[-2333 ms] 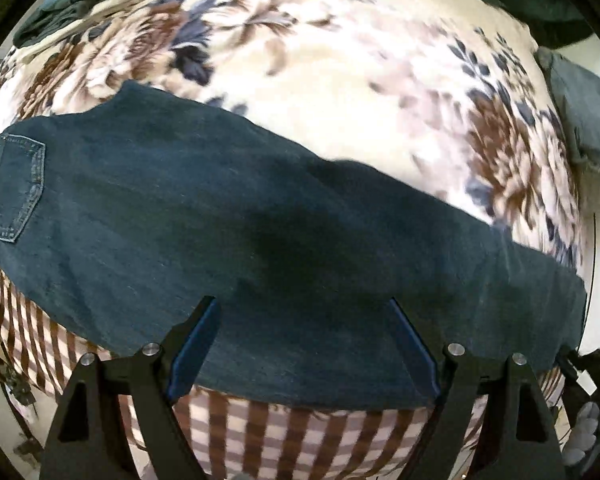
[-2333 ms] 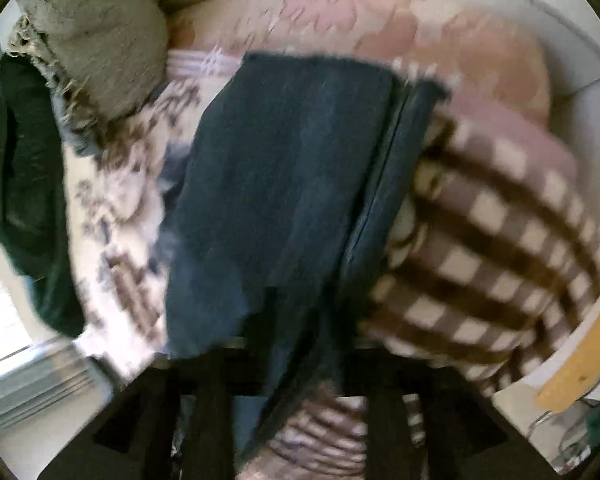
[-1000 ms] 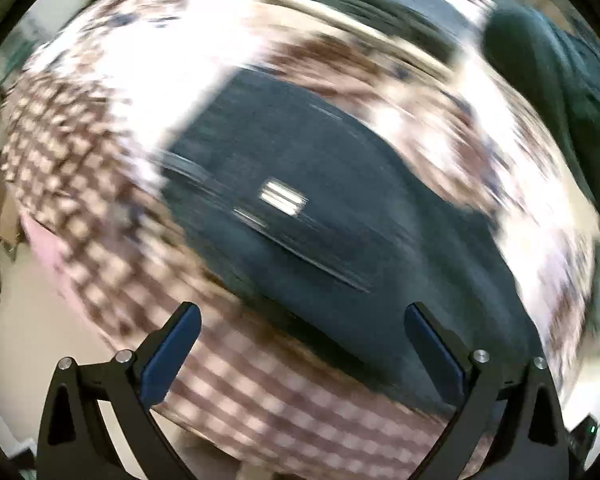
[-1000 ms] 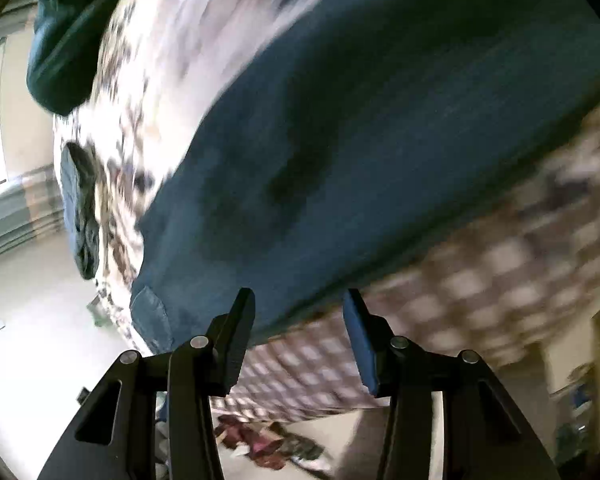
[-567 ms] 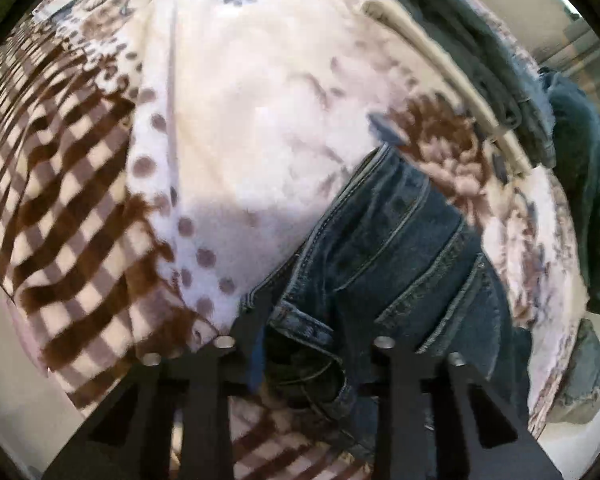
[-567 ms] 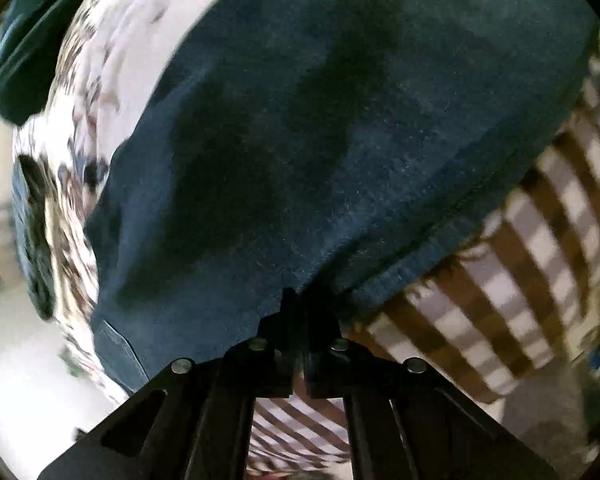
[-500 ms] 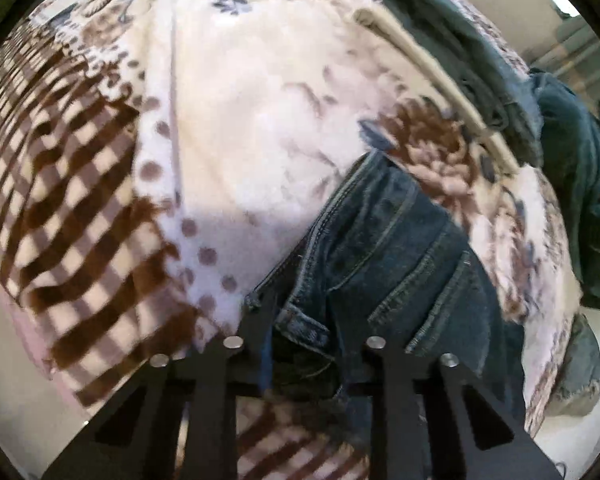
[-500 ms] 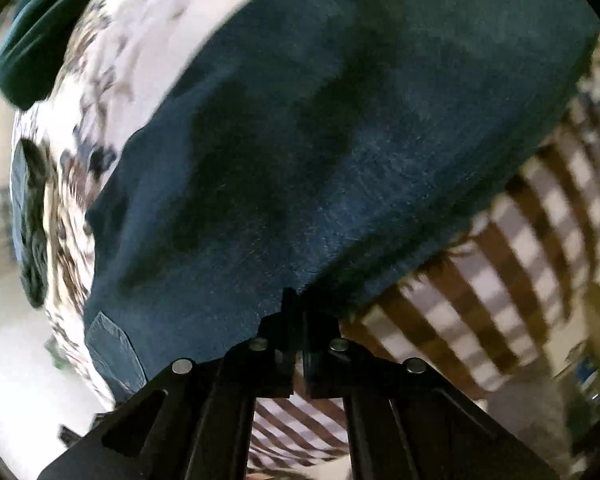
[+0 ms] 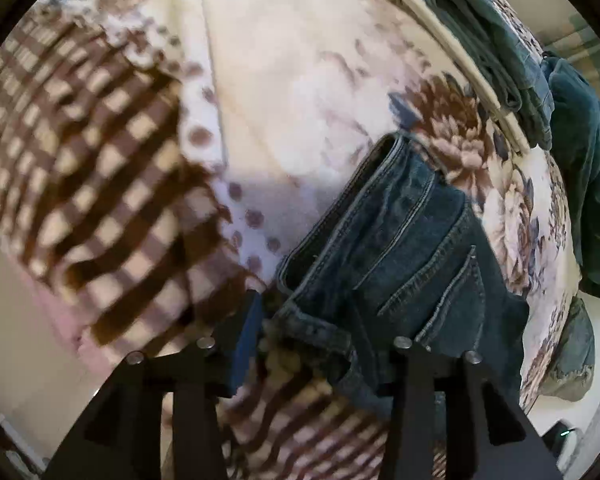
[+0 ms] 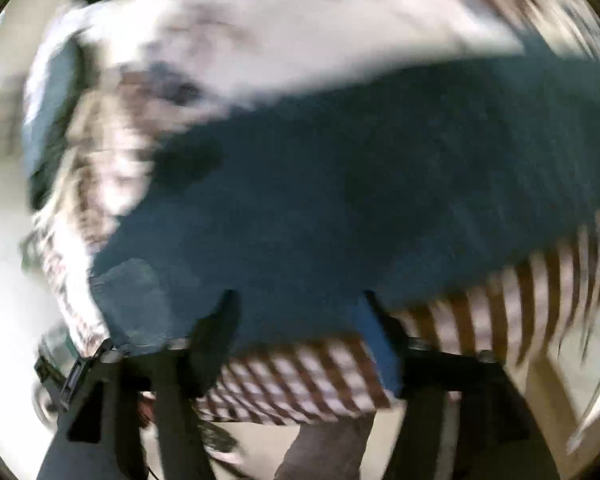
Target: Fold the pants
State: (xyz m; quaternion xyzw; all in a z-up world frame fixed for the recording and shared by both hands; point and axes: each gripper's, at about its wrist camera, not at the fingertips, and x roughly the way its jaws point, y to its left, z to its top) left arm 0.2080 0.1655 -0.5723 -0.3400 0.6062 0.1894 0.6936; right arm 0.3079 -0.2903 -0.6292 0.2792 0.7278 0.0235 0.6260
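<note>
Step in hand looks like getting a grip on the near edge before the next fold. To do it well: take the waistband and the leg edge at matching spots, pinch all layers, lift evenly so the fold stays square.

Jeans (image 9: 404, 248) lie flat on the bed blanket (image 9: 284, 80), waist end toward the left claw (image 9: 312, 340). Its jaws are opening, with the waistband corner between them; the left pad stands just clear of the denim, the right one is hidden behind it, so I judge it released.

In the blurred right wrist view the jeans (image 10: 360, 168) stretch across the blanket (image 10: 300, 16). The right claw (image 10: 300, 332) is opening too, its jaws straddling the near denim edge without visibly pressing it, nothing gripped.
</note>
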